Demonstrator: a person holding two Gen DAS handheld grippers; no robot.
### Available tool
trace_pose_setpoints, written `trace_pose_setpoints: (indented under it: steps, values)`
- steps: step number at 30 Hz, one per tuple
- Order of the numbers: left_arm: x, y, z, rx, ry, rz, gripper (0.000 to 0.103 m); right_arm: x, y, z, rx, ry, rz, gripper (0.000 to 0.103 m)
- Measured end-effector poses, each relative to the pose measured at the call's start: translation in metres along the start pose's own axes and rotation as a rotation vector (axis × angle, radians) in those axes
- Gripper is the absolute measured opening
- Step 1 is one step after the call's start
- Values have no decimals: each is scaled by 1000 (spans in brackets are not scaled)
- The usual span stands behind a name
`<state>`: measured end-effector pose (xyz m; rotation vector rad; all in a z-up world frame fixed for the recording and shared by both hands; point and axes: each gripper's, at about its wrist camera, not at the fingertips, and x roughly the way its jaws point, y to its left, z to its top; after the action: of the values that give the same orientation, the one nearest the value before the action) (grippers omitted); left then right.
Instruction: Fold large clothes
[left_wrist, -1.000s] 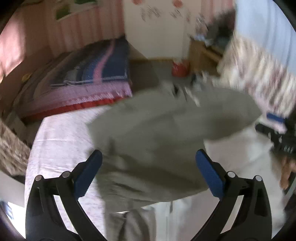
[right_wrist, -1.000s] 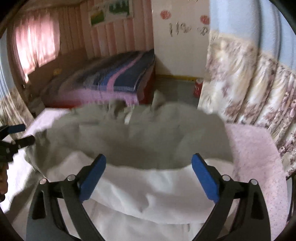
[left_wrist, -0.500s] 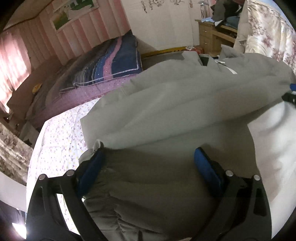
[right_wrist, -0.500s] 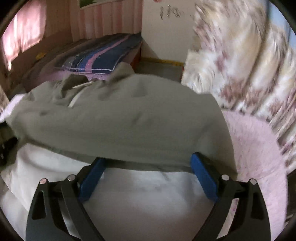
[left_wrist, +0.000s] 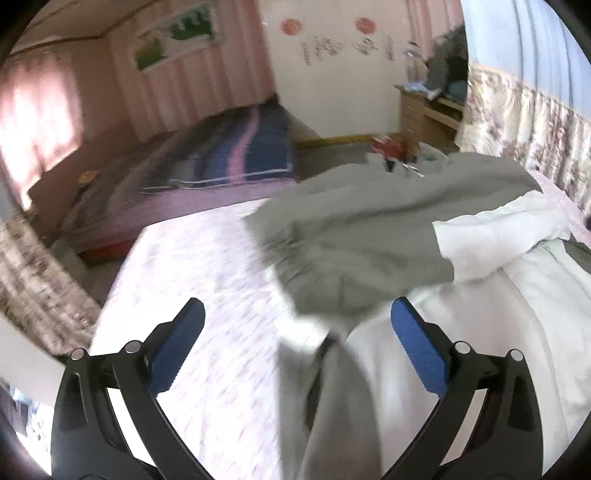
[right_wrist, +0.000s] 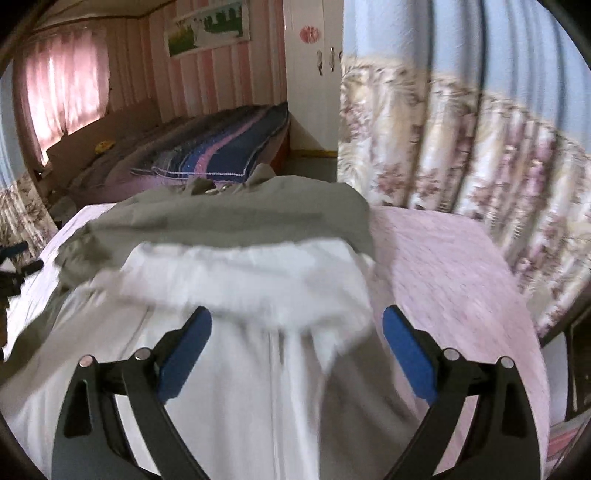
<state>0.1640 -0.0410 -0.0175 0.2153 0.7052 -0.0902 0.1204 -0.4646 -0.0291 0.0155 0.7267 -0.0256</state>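
Note:
A large grey-green jacket (left_wrist: 369, 229) with a white lining (left_wrist: 498, 236) lies on the pale pink flowered bed cover (left_wrist: 207, 280); its far part is folded over toward me. My left gripper (left_wrist: 297, 332) hovers open above its left edge, holding nothing. In the right wrist view the grey outer side (right_wrist: 236, 218) lies across the far end and the white lining (right_wrist: 243, 288) spreads toward me. My right gripper (right_wrist: 297, 338) stands open over the lining, also holding nothing. Part of the left gripper (right_wrist: 14, 266) shows at the left edge.
A second bed with a blue and pink striped quilt (left_wrist: 229, 158) stands beyond a strip of floor. Flowered curtains (right_wrist: 461, 147) hang close on the right. A wooden desk (left_wrist: 424, 110) with clutter sits at the back, and a white wardrobe (right_wrist: 314, 74) beside it.
Both grippers have drawn back from the jacket and risen. The grey flap they hovered at now lies folded over the far part, with white lining showing in front.

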Motion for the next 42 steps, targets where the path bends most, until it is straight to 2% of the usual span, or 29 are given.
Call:
trace_pose_setpoints:
  steps: [6, 10, 14, 17, 20, 27, 36, 40, 42]
  values:
    - [-80, 30, -51, -107, -35, 75, 100, -83, -5, -72, -4, -4, -40, 94]
    - [-121, 44, -95, -131, -53, 84, 100, -129, -16, -113, 8, -13, -56, 94]
    - [-149, 54, -140, -160, -71, 51, 100, -161, -39, -153, 64, -13, -68, 94]
    - [-167, 46, -173, -108, -82, 86, 100, -170, -53, -174, 96, -2, -65, 94]
    - [-174, 40, -189, -132, -70, 42, 100, -170, -58, -187, 116, 9, -45, 94]
    - [-173, 29, -192, -208, -60, -21, 100, -149, -50, -199, 129, 47, 0, 94]
    - [-172, 16, -189, -216, -33, -72, 100, -122, -40, -202, 135, 103, 7, 94]
    - [-177, 15, -190, -230, -39, -97, 100, -116, -36, -199, 124, 117, 1, 94]
    - [-187, 18, -189, -243, -73, -112, 100, -115, -34, -198, 116, 121, -5, 94]
